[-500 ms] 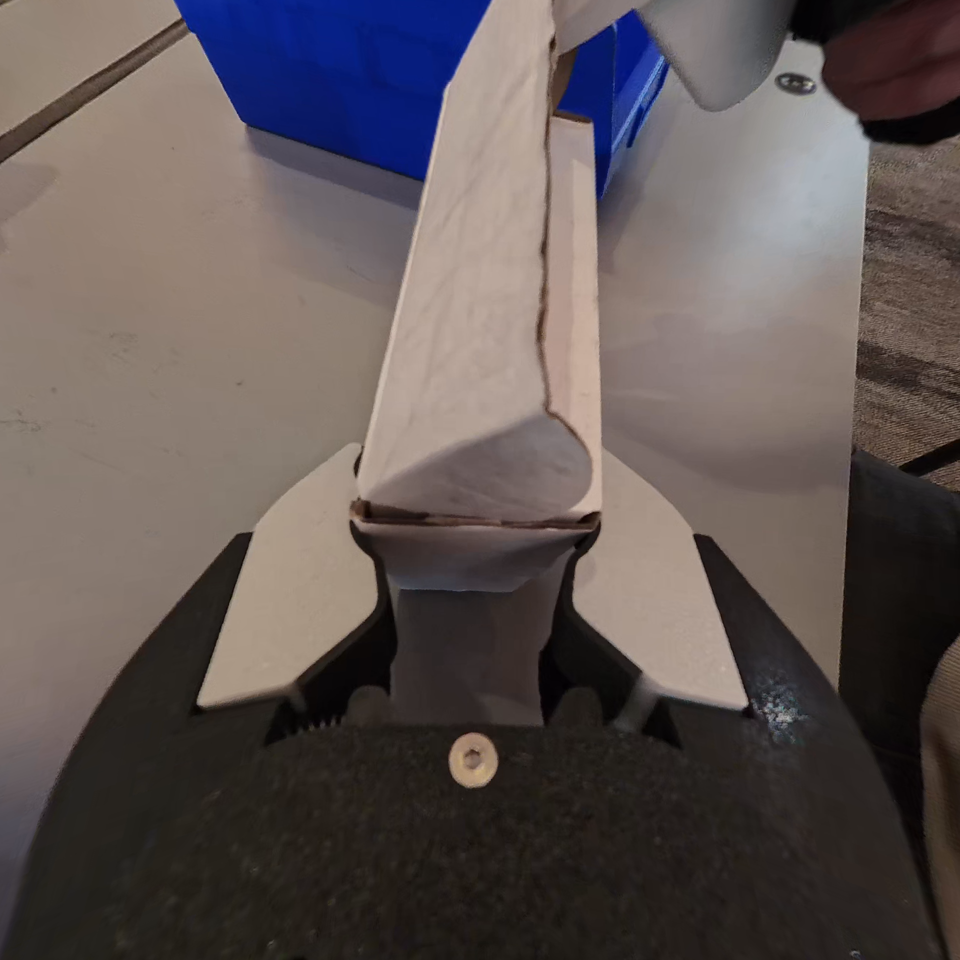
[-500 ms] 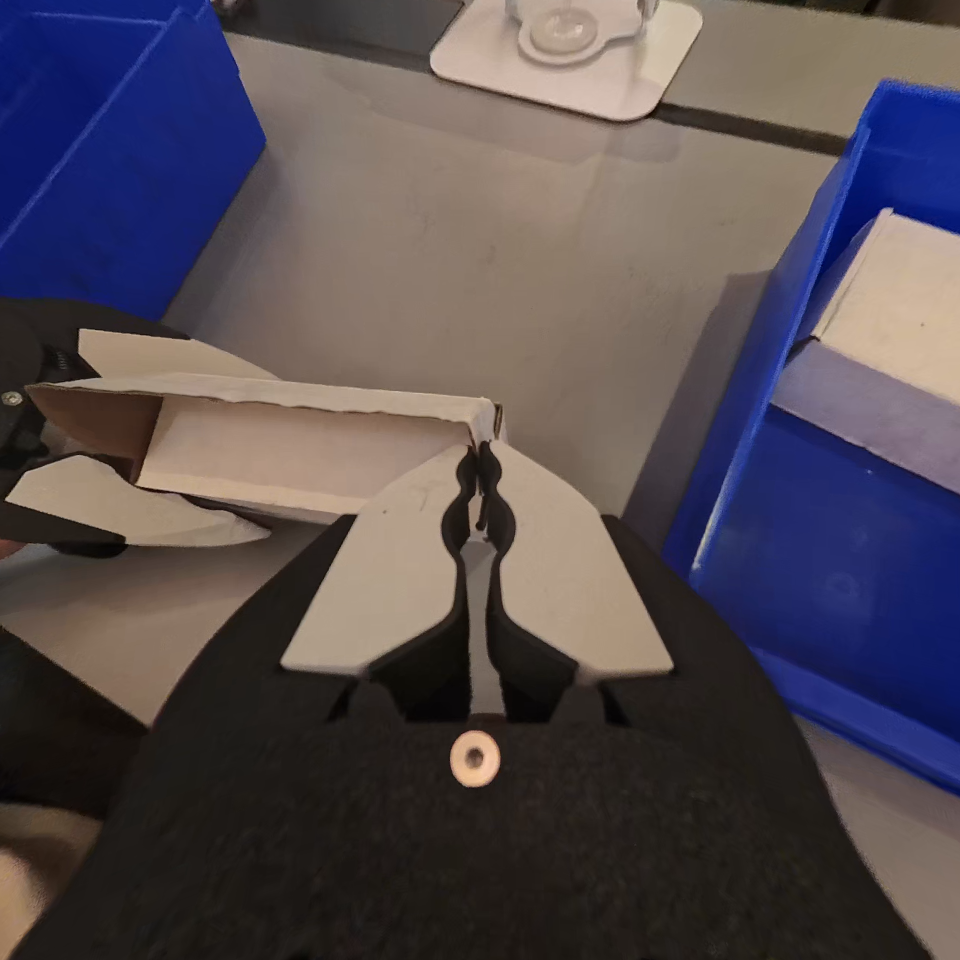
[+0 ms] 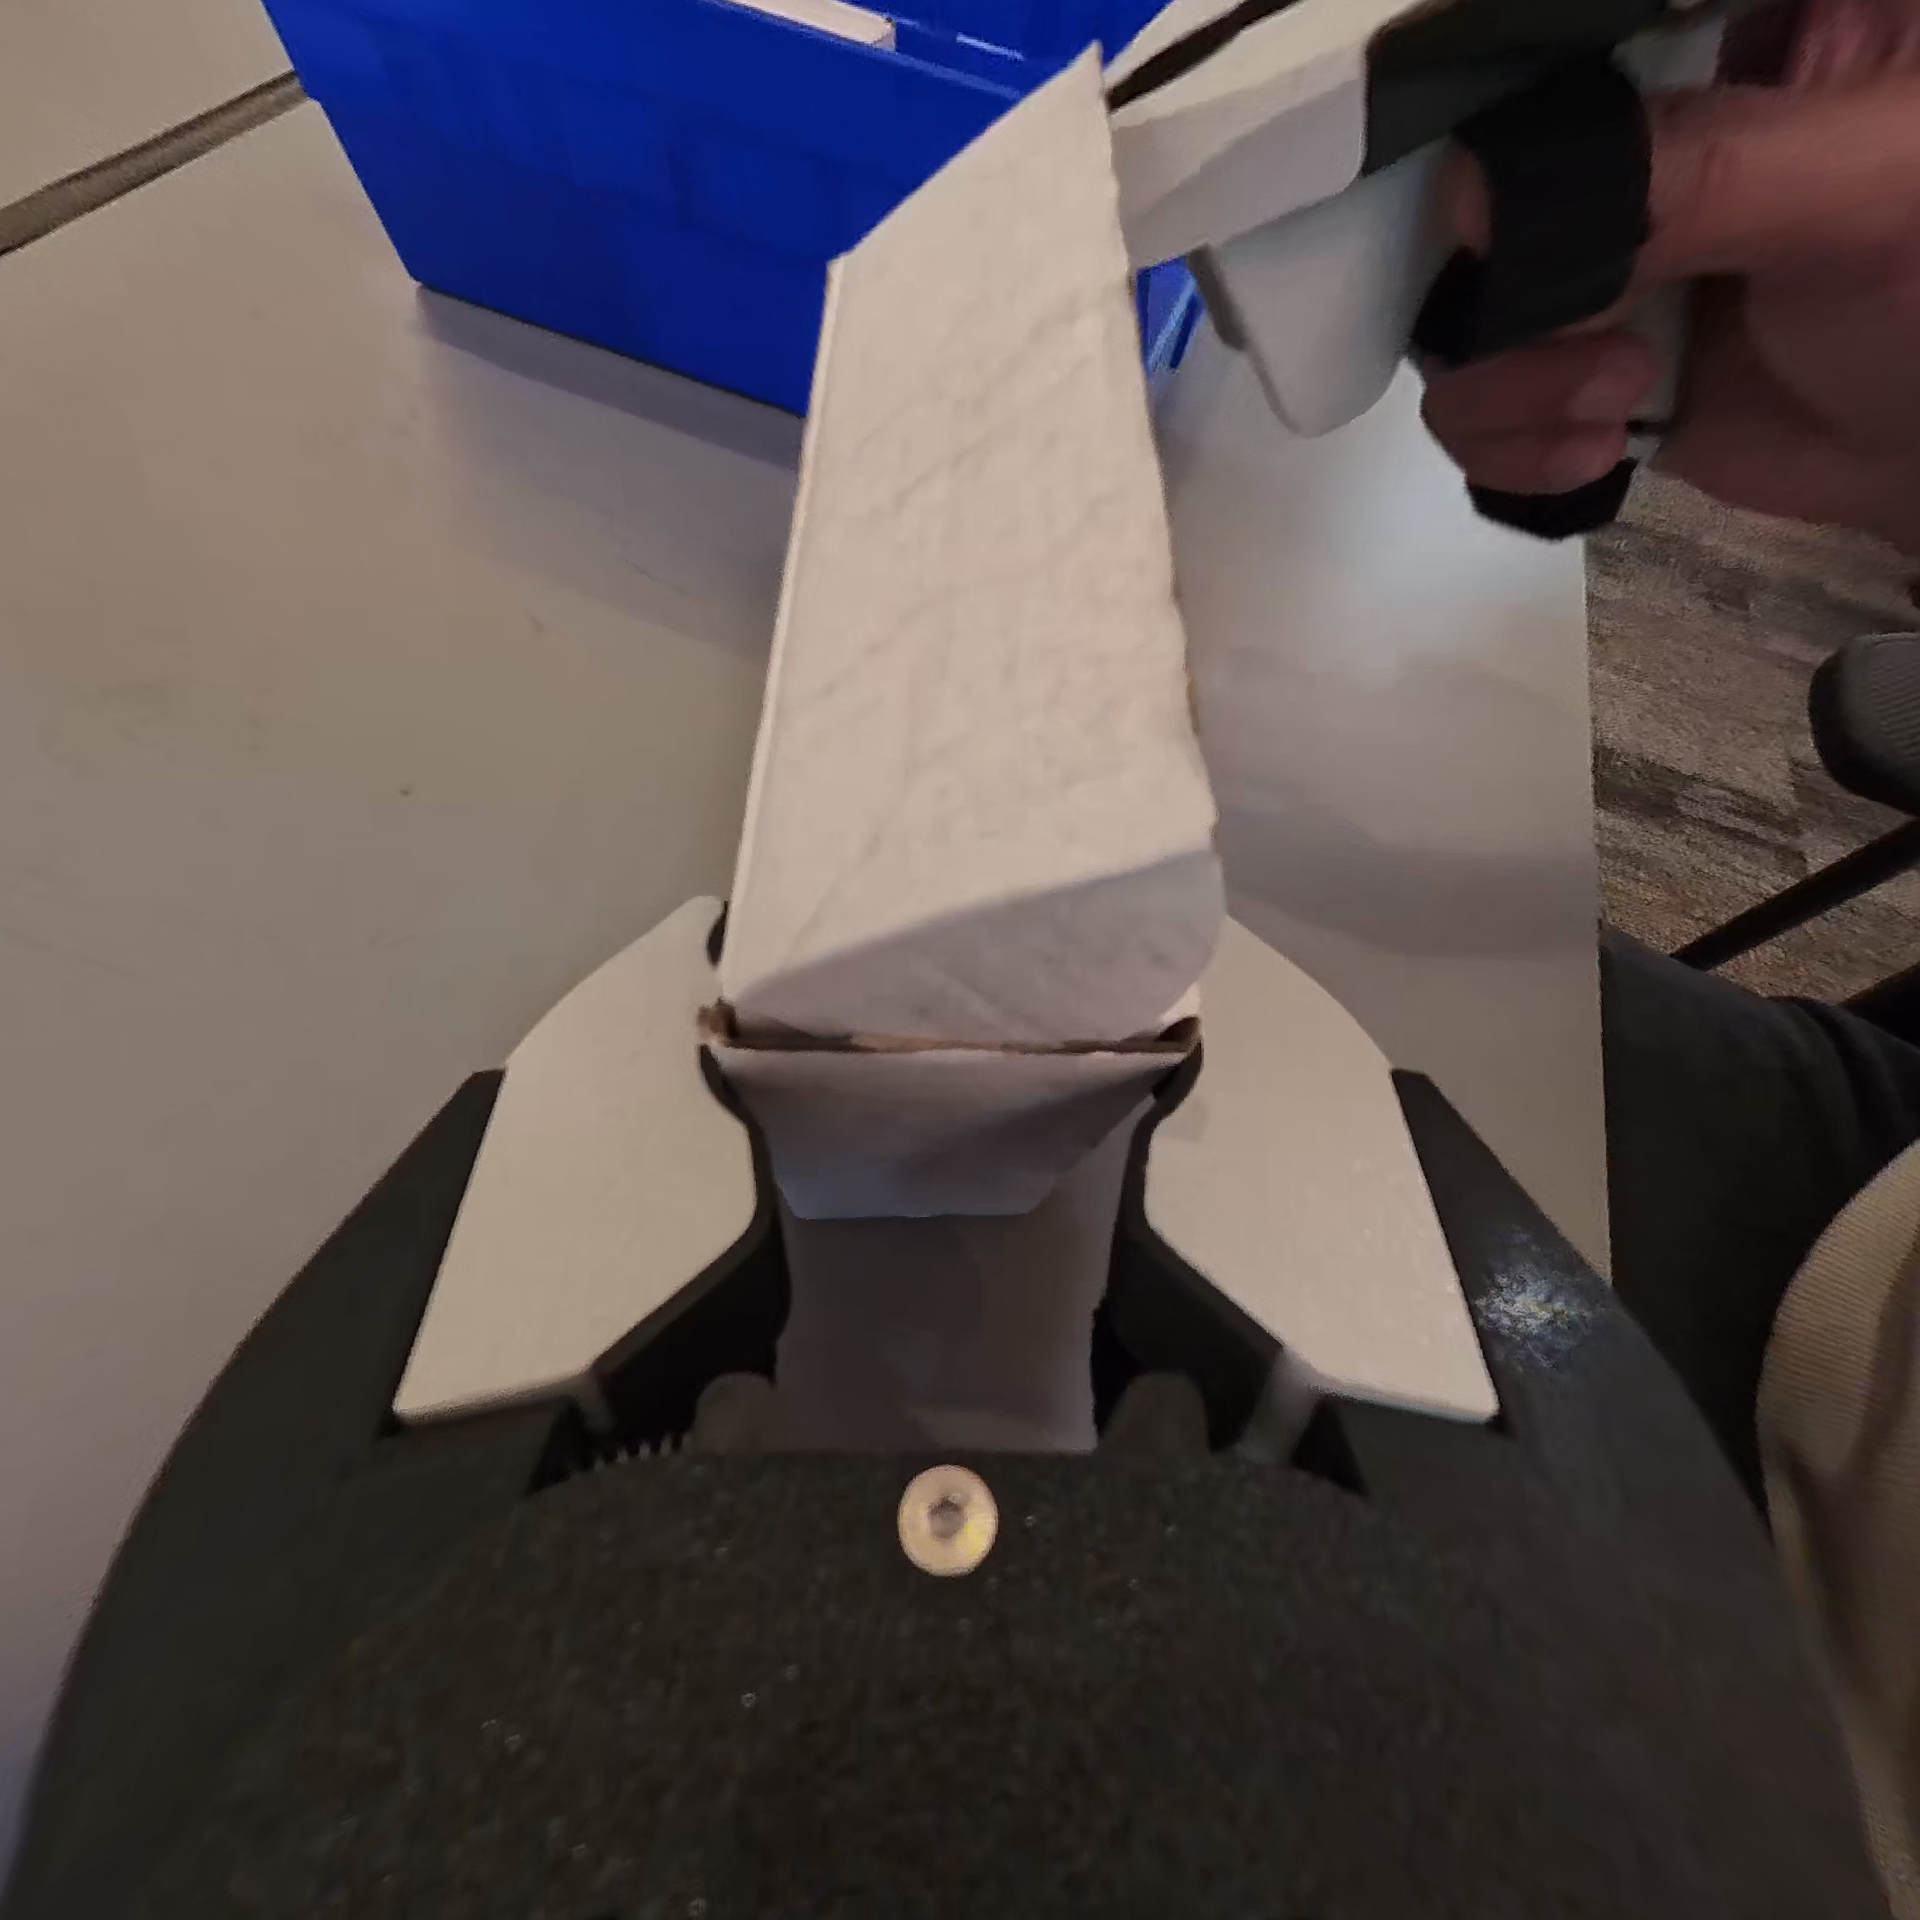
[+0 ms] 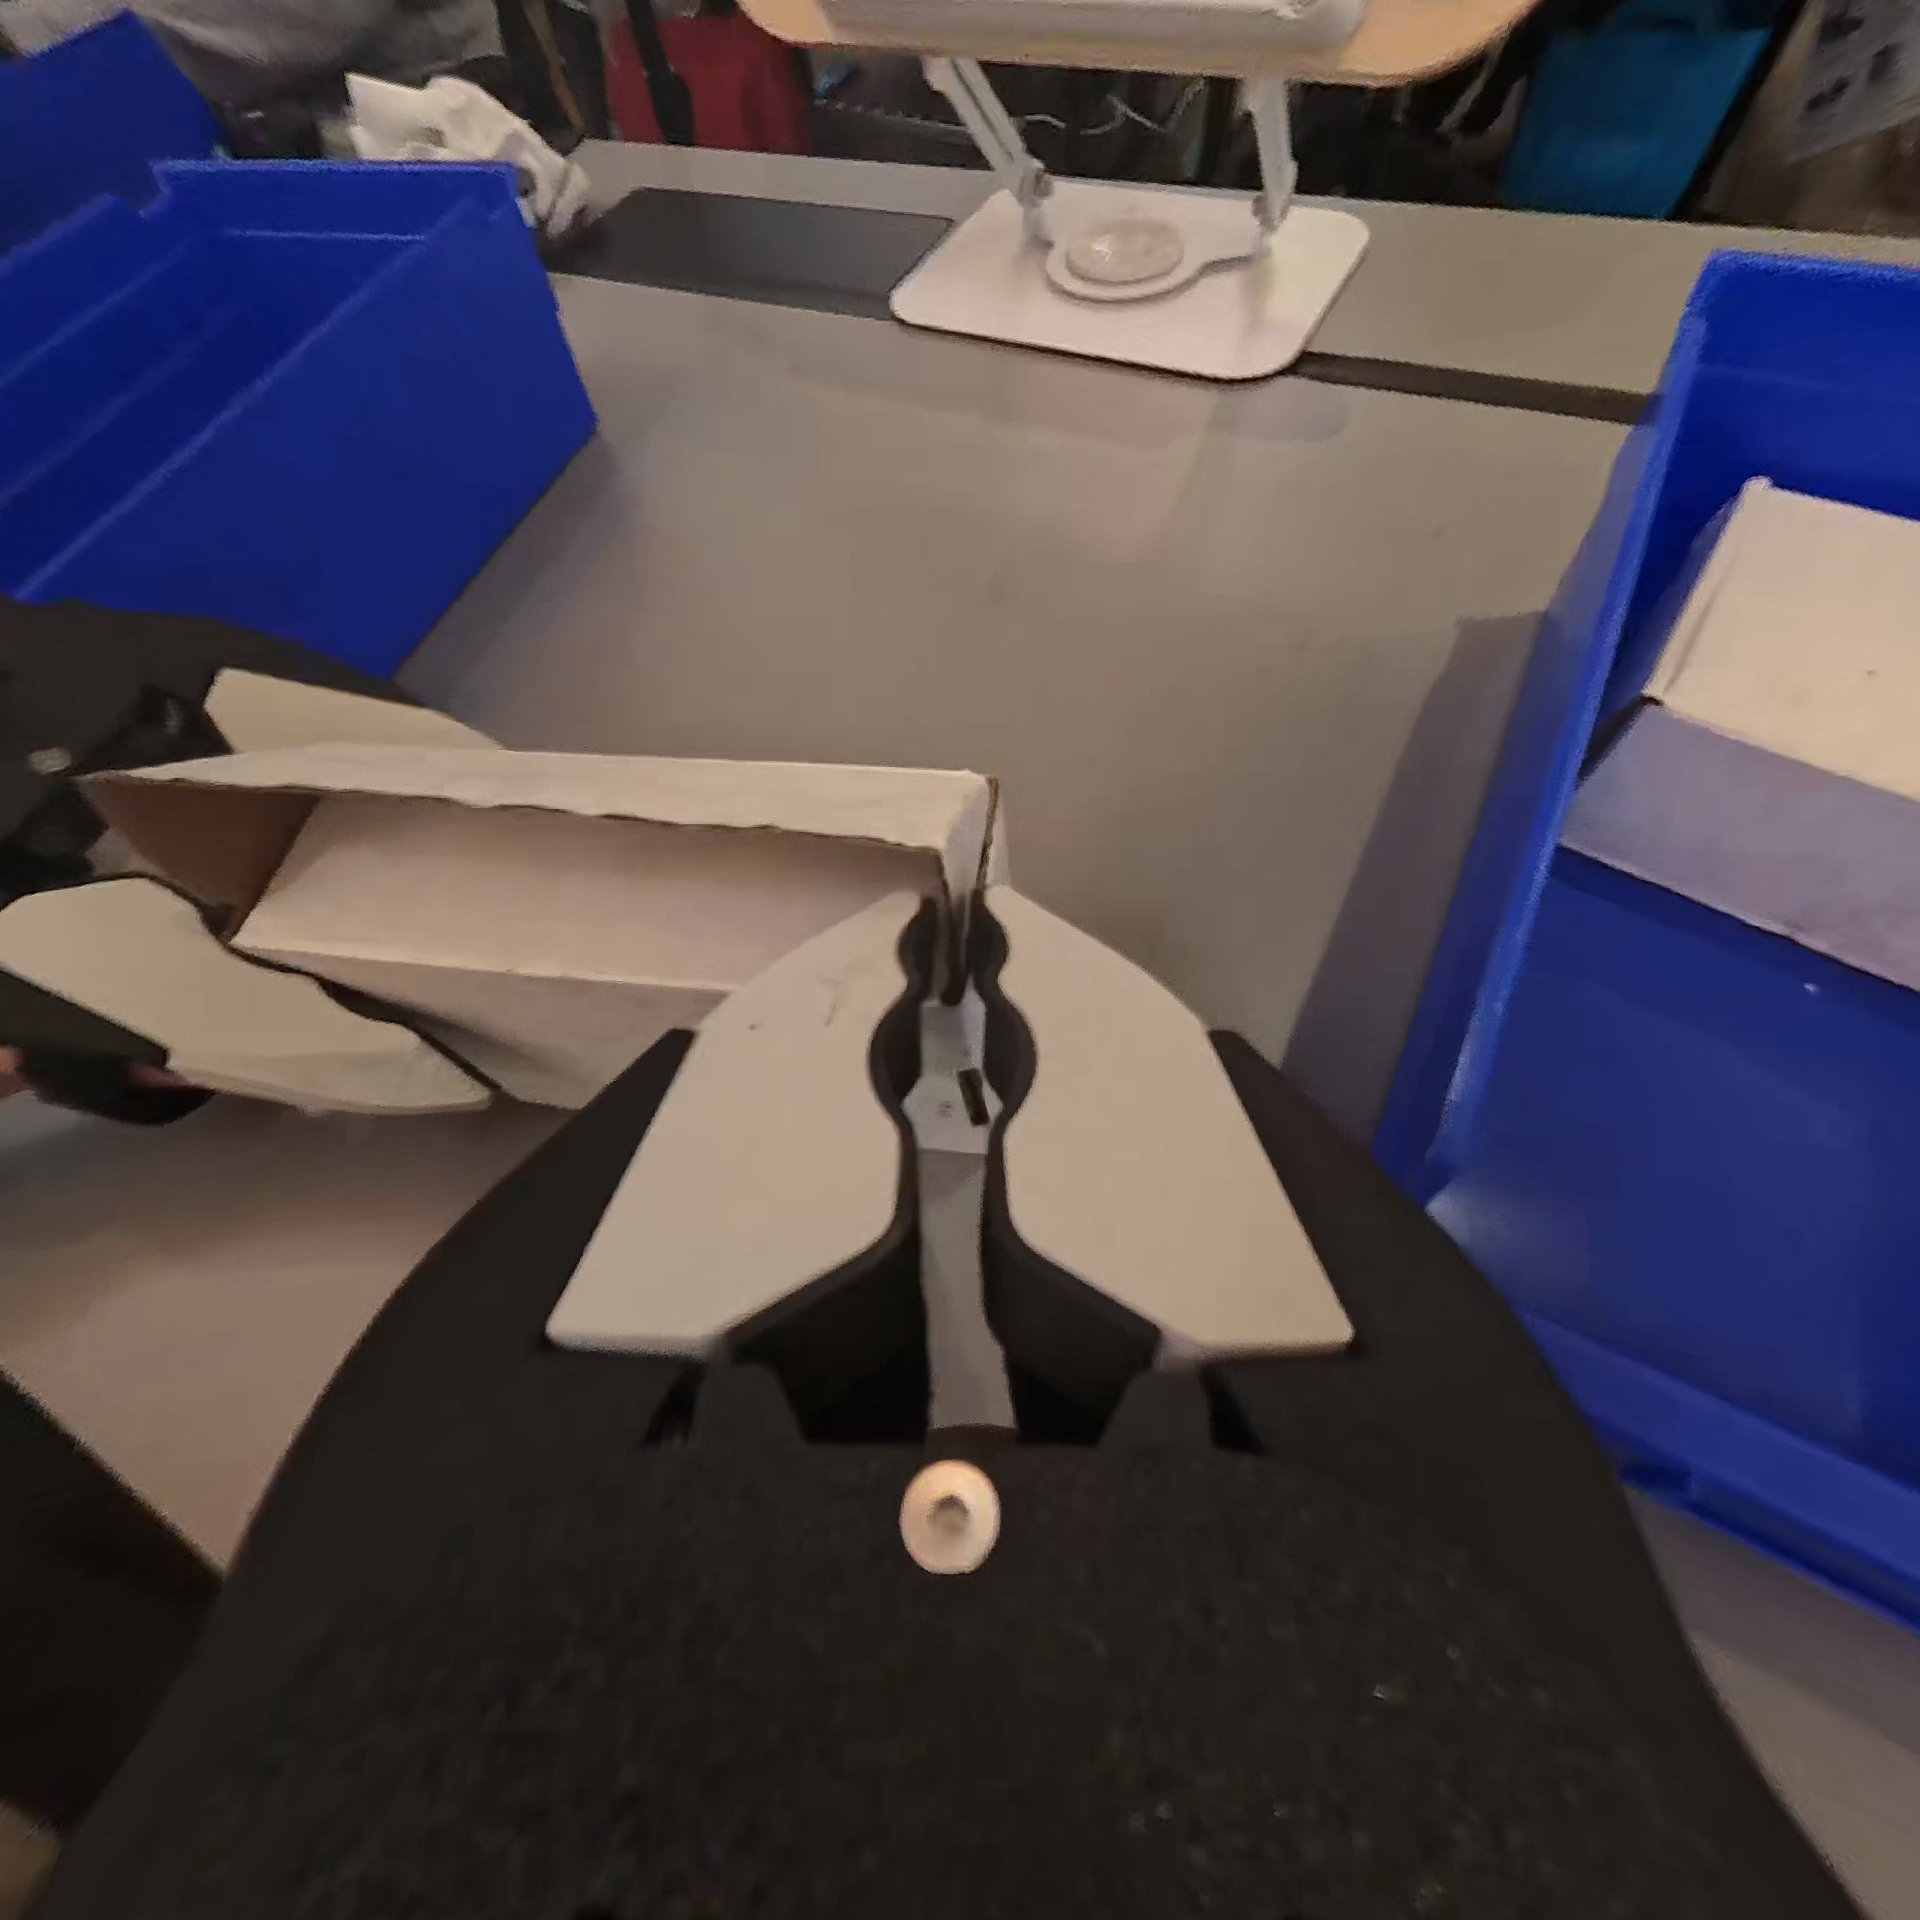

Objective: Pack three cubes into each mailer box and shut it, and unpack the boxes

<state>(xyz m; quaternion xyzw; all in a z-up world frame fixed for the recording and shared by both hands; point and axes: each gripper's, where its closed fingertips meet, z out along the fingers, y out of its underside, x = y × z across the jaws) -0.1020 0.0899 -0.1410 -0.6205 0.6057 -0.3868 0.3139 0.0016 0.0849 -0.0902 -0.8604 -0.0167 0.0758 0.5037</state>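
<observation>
Mailer box (image 3: pixel 977 644) now tilted; no legible labels

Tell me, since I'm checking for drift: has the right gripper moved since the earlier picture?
Yes. In the left wrist view, the right gripper sits lower and farther into the frame, nearer the blue bin, pinching the box's far end.

mailer box (image 4: pixel 582 883) between bins (image 4: pixel 312 416) (table (image 4: pixel 1039 623))
</observation>
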